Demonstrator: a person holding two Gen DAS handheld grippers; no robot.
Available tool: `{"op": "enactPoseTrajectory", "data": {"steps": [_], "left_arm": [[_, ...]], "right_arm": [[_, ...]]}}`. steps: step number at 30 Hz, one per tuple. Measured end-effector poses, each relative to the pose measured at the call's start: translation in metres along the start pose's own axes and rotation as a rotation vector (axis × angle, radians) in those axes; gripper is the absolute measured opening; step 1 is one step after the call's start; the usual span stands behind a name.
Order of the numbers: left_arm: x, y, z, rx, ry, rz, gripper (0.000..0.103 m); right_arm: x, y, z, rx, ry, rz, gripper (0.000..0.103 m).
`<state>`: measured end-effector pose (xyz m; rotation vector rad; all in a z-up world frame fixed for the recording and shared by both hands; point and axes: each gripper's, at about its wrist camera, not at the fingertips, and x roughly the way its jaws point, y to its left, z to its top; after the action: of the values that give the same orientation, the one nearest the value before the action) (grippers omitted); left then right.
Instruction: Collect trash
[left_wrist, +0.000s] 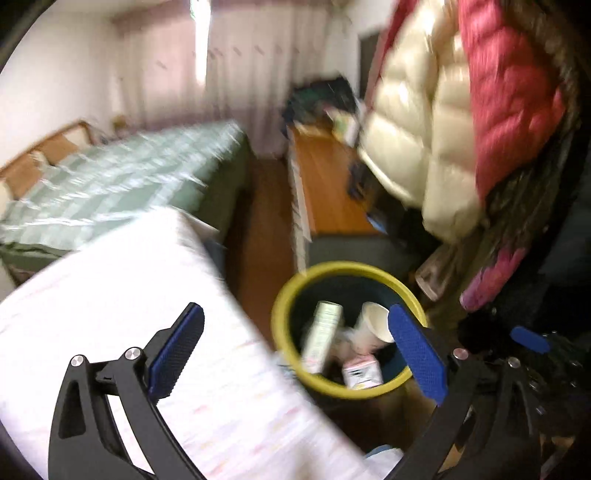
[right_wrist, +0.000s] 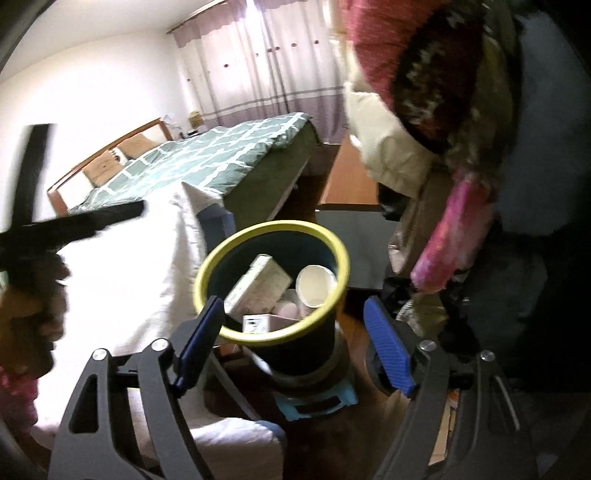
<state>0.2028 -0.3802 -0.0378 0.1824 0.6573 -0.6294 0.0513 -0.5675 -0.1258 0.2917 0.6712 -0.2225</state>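
Here, a round bin (right_wrist: 334, 258) with a yellow rim stands on the floor next to a white cloth (right_wrist: 122, 266). The trash is inside the bin: a long box (right_wrist: 258, 282), a white paper cup (right_wrist: 314, 286) and a small carton (right_wrist: 258, 323).

The left gripper (left_wrist: 301, 349) is spread wide apart, and nothing is between its blue pads (left_wrist: 417, 350). It hangs over the white cloth and the near side of the bin. This picture is blurry.

The right gripper (right_wrist: 295, 338) is apart too. It holds nothing. The bin shows between its two fingers.

A bed (right_wrist: 229, 155) with a green checked cover is behind the bin. Puffy coats (left_wrist: 443, 122) hang on the right.
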Motion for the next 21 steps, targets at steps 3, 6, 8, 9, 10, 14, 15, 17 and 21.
{"op": "enactPoseTrajectory", "data": {"steps": [3,6,8,9,10,14,15,17,21], "left_arm": [[-0.054,0.030,-0.015,-0.037,-0.052,0.065,0.098],[-0.109,0.063,-0.040,-0.092,-0.092,0.165,0.098],[-0.142,0.083,-0.059,-0.139,-0.128,0.216,0.098],[-0.157,0.091,-0.068,-0.156,-0.141,0.246,0.098],[-0.175,0.101,-0.079,-0.178,-0.157,0.286,0.098],[-0.229,0.127,-0.115,-0.239,-0.206,0.379,0.098],[-0.240,0.130,-0.124,-0.240,-0.210,0.420,0.098],[-0.255,0.135,-0.137,-0.246,-0.212,0.464,0.098],[-0.282,0.147,-0.165,-0.295,-0.223,0.486,0.098]], "right_arm": [[-0.003,0.024,-0.001,-0.045,-0.007,0.029,0.076],[-0.010,0.049,-0.003,-0.087,-0.034,0.059,0.076],[-0.018,0.066,-0.004,-0.111,-0.056,0.068,0.078],[-0.022,0.075,-0.005,-0.125,-0.068,0.065,0.078],[-0.026,0.081,-0.005,-0.136,-0.078,0.063,0.079],[-0.042,0.103,-0.009,-0.164,-0.111,0.065,0.080],[-0.046,0.107,-0.010,-0.170,-0.118,0.066,0.081],[-0.054,0.117,-0.013,-0.185,-0.128,0.067,0.082],[-0.067,0.127,-0.020,-0.200,-0.142,0.072,0.083]]}}
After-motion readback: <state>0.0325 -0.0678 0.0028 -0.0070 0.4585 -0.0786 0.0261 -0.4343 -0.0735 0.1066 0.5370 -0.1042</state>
